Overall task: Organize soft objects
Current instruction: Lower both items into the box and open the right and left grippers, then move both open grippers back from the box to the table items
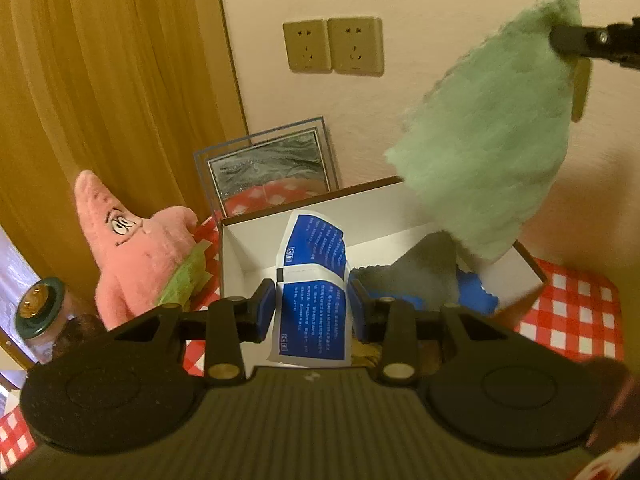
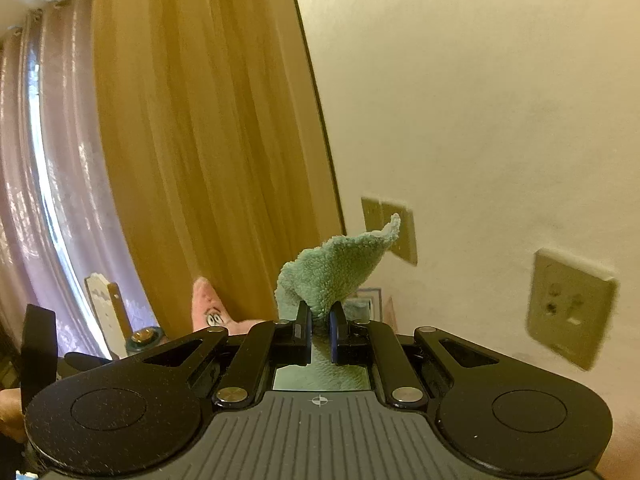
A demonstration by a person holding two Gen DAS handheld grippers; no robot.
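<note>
My right gripper (image 2: 320,338) is shut on a fluffy green cloth (image 2: 338,272). In the left wrist view the green cloth (image 1: 488,140) hangs from the right gripper (image 1: 568,40) above the right end of a white box (image 1: 256,248). The box holds a blue-and-white packet (image 1: 314,280), a grey cloth (image 1: 424,276) and a blue cloth (image 1: 474,296). My left gripper (image 1: 312,308) is open at the box's near edge, its pads on either side of the packet without touching it. A pink starfish plush (image 1: 136,256) stands left of the box.
The box stands on a red-and-white checked tablecloth (image 1: 576,312). A framed picture (image 1: 268,168) leans on the wall behind it. A glass jar (image 1: 40,312) with a green lid stands at the left. Wall sockets (image 1: 334,46) and an orange curtain (image 1: 100,100) are behind.
</note>
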